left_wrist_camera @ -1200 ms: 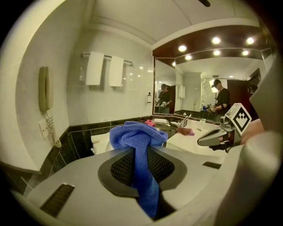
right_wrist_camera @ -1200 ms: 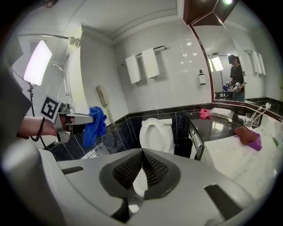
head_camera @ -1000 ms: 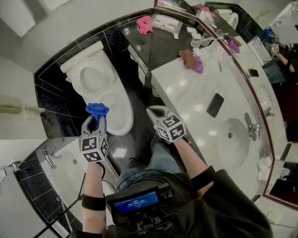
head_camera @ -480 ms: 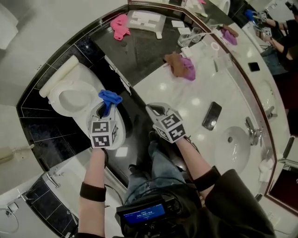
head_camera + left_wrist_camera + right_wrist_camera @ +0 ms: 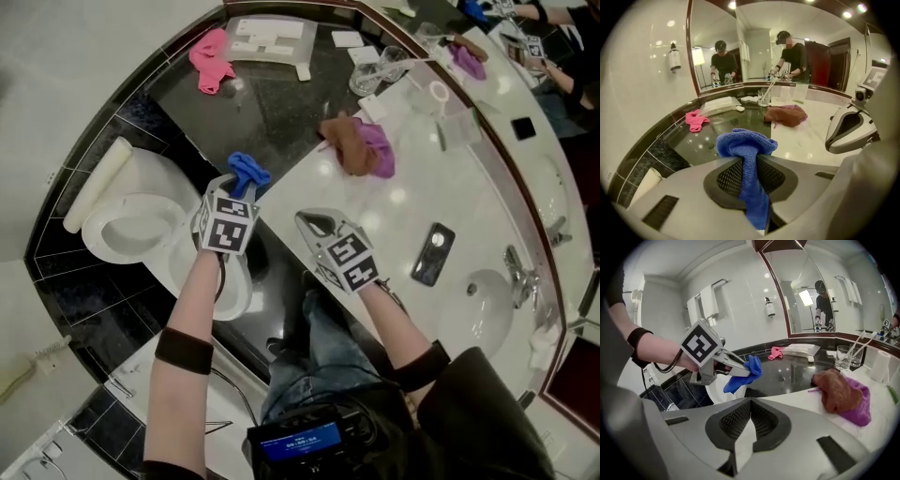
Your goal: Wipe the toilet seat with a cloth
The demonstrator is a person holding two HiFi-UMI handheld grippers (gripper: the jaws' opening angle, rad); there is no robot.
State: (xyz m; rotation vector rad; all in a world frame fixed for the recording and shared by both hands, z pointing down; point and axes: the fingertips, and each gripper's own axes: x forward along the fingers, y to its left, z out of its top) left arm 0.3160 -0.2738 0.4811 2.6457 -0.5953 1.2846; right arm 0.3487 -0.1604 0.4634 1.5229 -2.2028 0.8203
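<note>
A blue cloth point(image 5: 246, 172) is bunched in my left gripper point(image 5: 240, 187), which is shut on it; its tail hangs down between the jaws point(image 5: 750, 187). The gripper hovers at the right front edge of the white toilet point(image 5: 131, 230), beside the black ledge point(image 5: 281, 112). The toilet's lid point(image 5: 94, 183) stands up. In the right gripper view the blue cloth point(image 5: 743, 373) shows with a bit of the toilet point(image 5: 714, 393) behind it. My right gripper point(image 5: 313, 223) is shut and holds nothing, just over the near edge of the white counter point(image 5: 412, 202).
A brown and a purple cloth point(image 5: 358, 146) lie heaped on the counter. A pink cloth point(image 5: 211, 56), a white tray point(image 5: 272, 37) and a glass point(image 5: 370, 77) sit on the black ledge. A phone point(image 5: 433, 253) lies by the sink point(image 5: 473, 314). A mirror runs behind.
My left gripper has carried the blue cloth from over the toilet seat rightward and down, toward the black ledge. The right gripper has shifted a little along the counter's edge.
</note>
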